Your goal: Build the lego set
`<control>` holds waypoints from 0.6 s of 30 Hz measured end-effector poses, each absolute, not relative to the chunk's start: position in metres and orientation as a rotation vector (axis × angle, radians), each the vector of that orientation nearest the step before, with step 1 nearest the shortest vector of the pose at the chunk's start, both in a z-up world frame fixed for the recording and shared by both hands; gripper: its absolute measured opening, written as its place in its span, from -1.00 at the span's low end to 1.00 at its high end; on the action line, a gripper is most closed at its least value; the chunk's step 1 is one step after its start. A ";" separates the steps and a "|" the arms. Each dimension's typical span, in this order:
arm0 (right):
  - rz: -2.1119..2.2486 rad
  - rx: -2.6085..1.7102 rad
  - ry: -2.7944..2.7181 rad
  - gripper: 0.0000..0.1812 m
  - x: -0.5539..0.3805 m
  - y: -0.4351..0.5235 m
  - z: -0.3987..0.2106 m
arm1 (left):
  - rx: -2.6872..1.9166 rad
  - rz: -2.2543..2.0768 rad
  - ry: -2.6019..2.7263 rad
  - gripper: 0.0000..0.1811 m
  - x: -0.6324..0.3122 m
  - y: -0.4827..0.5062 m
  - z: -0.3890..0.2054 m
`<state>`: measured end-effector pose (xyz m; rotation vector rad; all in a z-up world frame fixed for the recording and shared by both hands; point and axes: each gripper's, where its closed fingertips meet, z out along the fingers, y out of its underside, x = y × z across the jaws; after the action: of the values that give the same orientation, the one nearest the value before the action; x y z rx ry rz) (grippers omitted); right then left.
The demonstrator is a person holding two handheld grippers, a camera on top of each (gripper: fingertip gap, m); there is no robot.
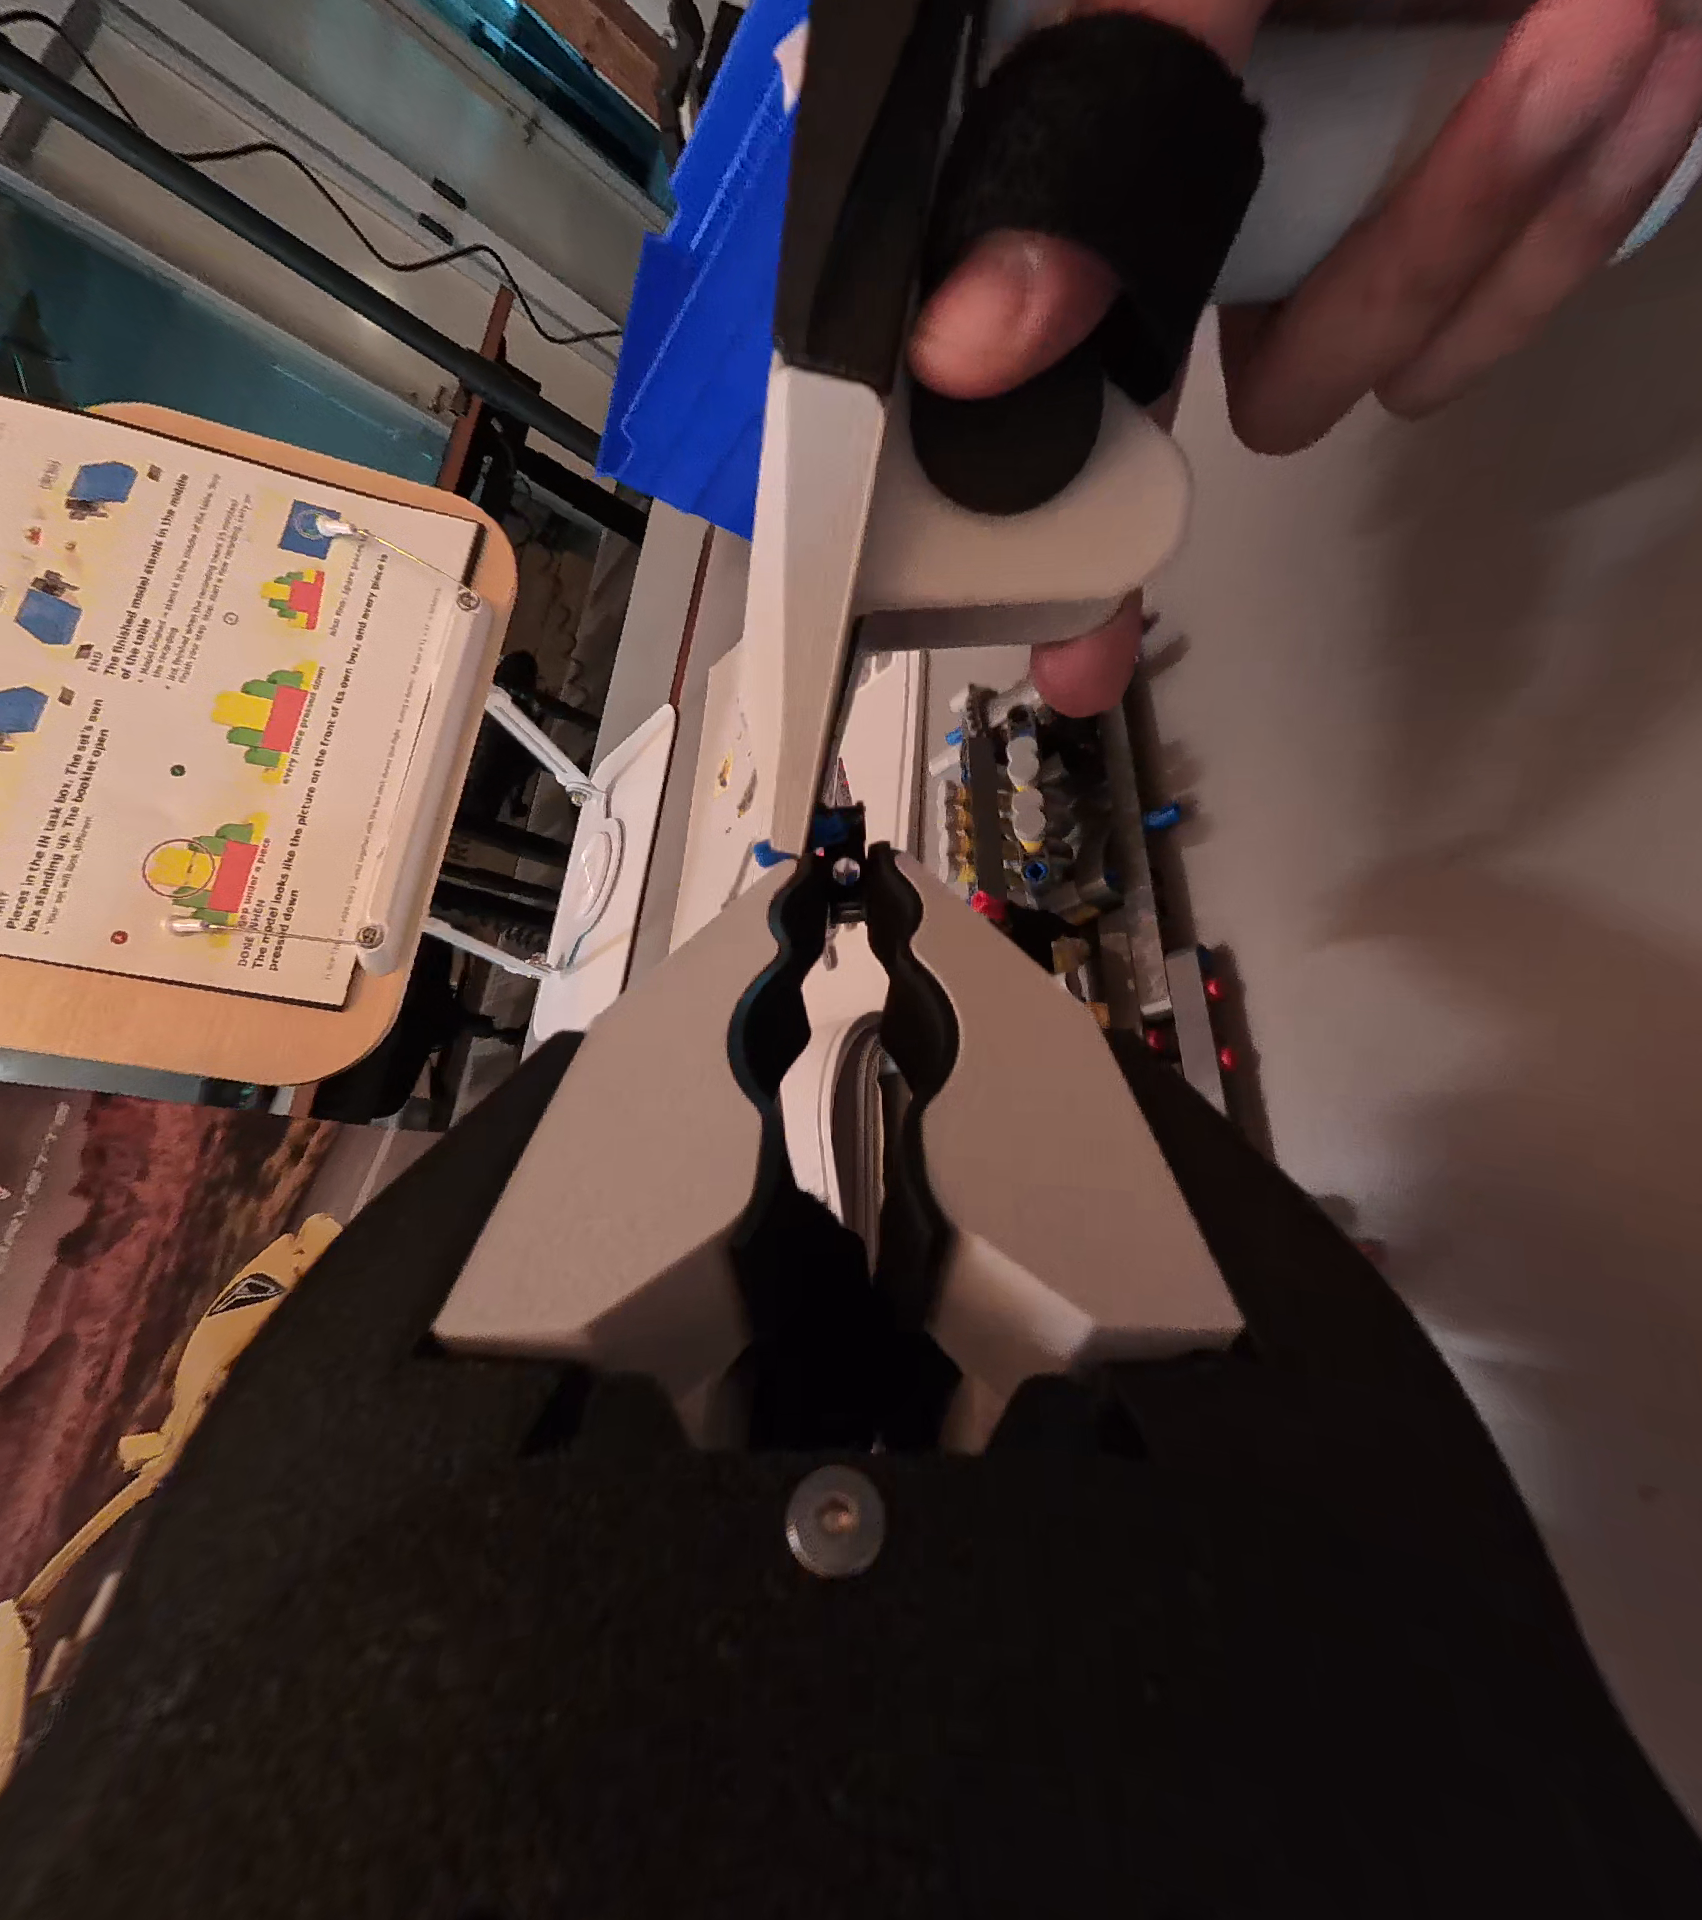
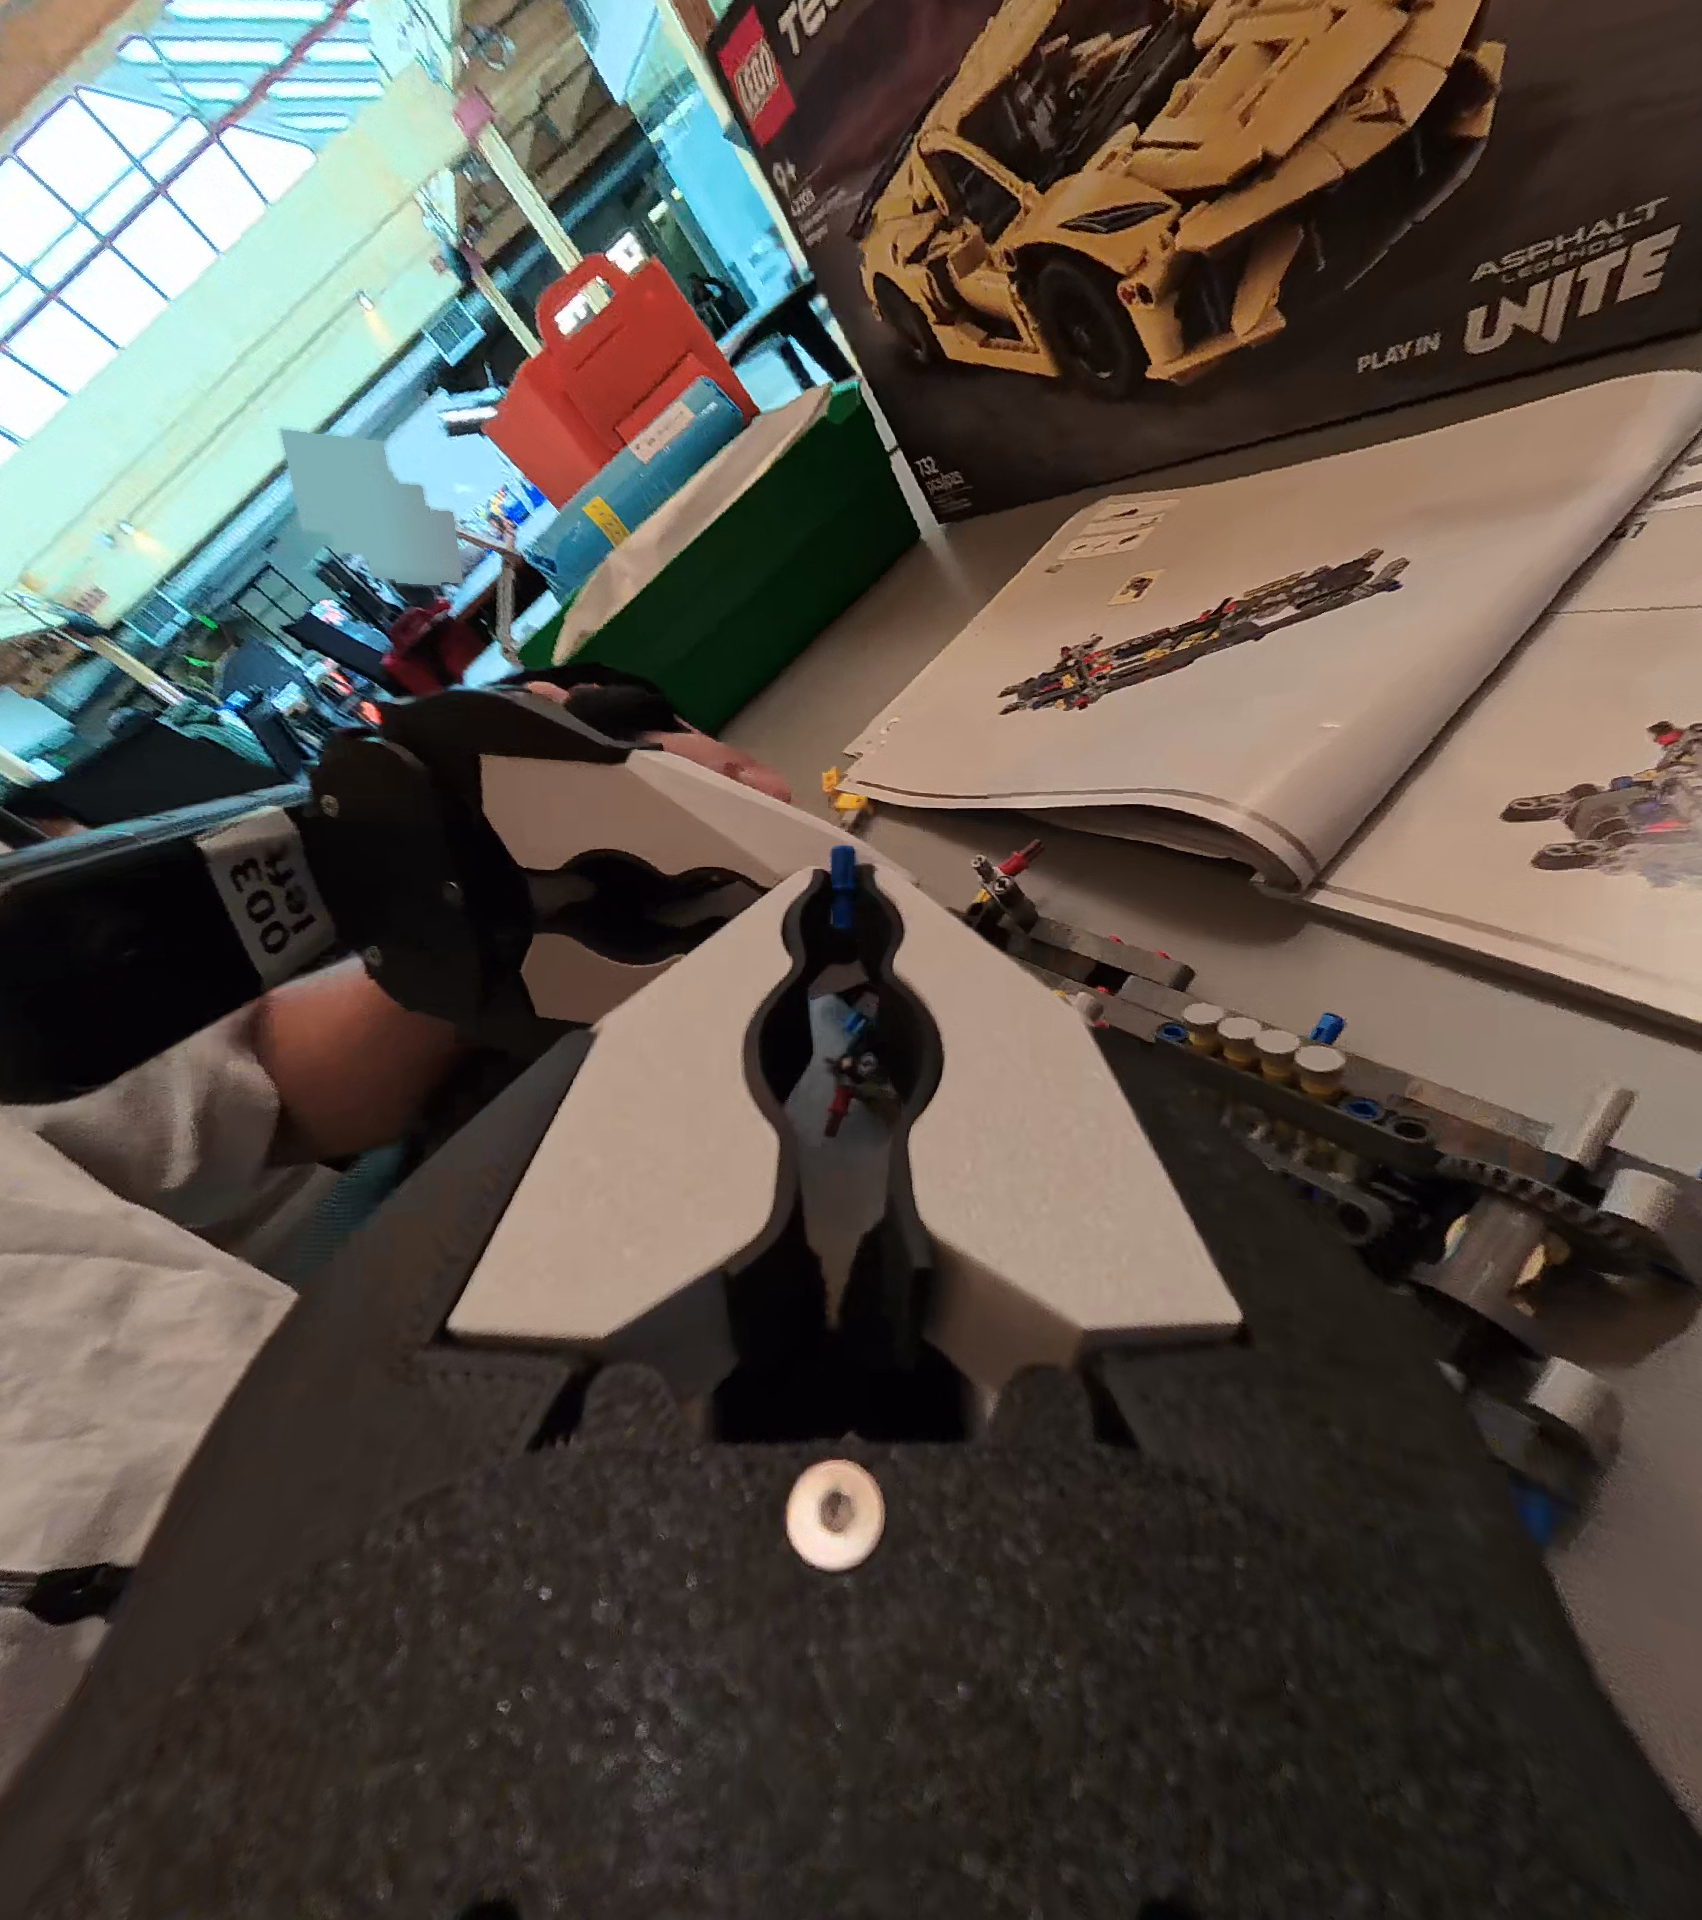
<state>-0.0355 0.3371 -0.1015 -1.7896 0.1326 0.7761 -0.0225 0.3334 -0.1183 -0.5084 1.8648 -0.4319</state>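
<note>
In the left wrist view my left gripper (image 1: pixel 842 864) is shut on a small black Lego connector (image 1: pixel 844 871) with a hole in it. My right gripper (image 2: pixel 842 885) is shut on a blue pin (image 2: pixel 842 896). One of its fingers (image 1: pixel 805 623) reaches down from above in the left wrist view and brings the blue pin (image 1: pixel 831 828) right against the connector. The long grey chassis (image 2: pixel 1398 1122) with yellow-and-white cylinders lies on the table to the right; it also shows in the left wrist view (image 1: pixel 1034 831). The left gripper's fingers (image 2: pixel 618 800) come in from the left, with the tips hidden.
The open instruction booklet (image 2: pixel 1242 675) lies behind the chassis, and the Lego box (image 2: pixel 1242 208) stands behind it. A green bin (image 2: pixel 753 582) is at the back left. A picture sheet on a wooden stand (image 1: pixel 182 707) and a blue bin (image 1: pixel 712 312) also show.
</note>
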 end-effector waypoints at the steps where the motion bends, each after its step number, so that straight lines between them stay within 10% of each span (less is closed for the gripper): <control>1: 0.803 -1.772 0.146 -0.97 -0.035 0.336 -0.099 | -0.520 -0.457 1.863 -0.94 -0.023 0.333 -0.117; 18: 0.137 -2.576 -0.493 -0.95 -0.007 0.237 -0.208 | -0.761 -0.385 1.863 -0.93 -0.019 0.383 -0.130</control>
<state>-0.0074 0.2373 -0.2077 -2.5755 -0.4931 0.1370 -0.0190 0.3829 -0.1297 -0.7607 1.8634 -0.3852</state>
